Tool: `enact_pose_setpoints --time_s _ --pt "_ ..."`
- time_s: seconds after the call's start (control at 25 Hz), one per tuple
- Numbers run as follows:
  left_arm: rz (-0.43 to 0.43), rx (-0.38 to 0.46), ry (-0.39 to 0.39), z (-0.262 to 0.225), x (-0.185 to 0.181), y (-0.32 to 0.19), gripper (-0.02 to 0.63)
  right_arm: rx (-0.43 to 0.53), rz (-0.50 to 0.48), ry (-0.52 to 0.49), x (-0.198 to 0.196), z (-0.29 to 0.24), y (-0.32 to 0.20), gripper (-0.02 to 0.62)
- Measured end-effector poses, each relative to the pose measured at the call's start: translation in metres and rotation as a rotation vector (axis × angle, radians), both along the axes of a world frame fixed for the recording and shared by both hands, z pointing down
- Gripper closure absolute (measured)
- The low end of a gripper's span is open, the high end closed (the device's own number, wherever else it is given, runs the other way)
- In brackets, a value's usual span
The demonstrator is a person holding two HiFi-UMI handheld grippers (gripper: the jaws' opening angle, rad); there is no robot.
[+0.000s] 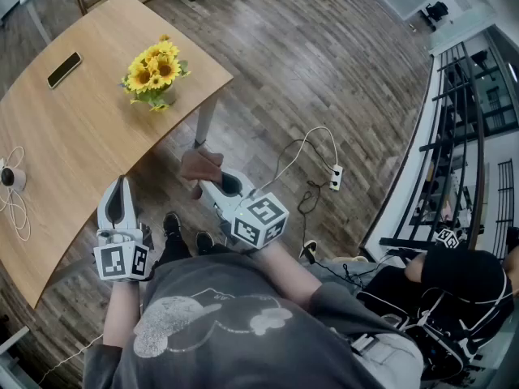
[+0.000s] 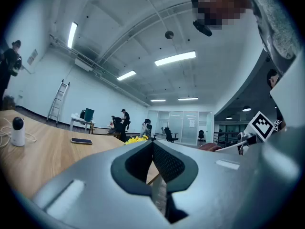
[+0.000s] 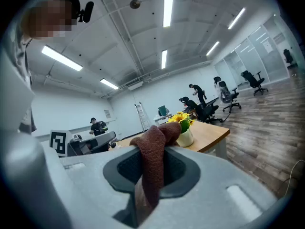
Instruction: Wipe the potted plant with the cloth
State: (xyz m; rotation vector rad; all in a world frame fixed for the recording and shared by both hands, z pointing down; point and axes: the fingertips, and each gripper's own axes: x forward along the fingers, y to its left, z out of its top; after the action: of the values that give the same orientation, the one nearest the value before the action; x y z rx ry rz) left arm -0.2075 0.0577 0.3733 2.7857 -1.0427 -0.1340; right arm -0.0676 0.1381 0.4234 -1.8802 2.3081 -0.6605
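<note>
Wooden table (image 1: pixel 73 136) bears potted plant (image 1: pixel 154 71); right gripper (image 1: pixel 208 183) clamps cloth (image 1: pixel 200 164), left gripper (image 1: pixel 122 185) closed, seemingly empty.

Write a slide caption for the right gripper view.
Right tool clamps a brown cloth, facing the potted sunflowers on a wooden table.

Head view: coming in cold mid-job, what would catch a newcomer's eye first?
The yellow potted plant stands near the far right corner of the wooden table, the strongest colour in view. Next is the brown cloth pinched in the right tool, held over the floor short of the plant. The left tool is shut and empty.
</note>
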Motion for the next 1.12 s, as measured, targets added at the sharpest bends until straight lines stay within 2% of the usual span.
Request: enact_pose_setpoints --time_s 0.64,1.12 --pt "-0.063 0.009 0.020 0.000 -0.012 0.028 0.588 0.012 -0.021 0.012 -0.001 -0.003 0.027 0.538" --pt "-0.084 0.019 0.000 -0.006 -0.007 0.044 0.587 0.040 -0.012 0.017 0.021 -0.007 0.033 0.537"
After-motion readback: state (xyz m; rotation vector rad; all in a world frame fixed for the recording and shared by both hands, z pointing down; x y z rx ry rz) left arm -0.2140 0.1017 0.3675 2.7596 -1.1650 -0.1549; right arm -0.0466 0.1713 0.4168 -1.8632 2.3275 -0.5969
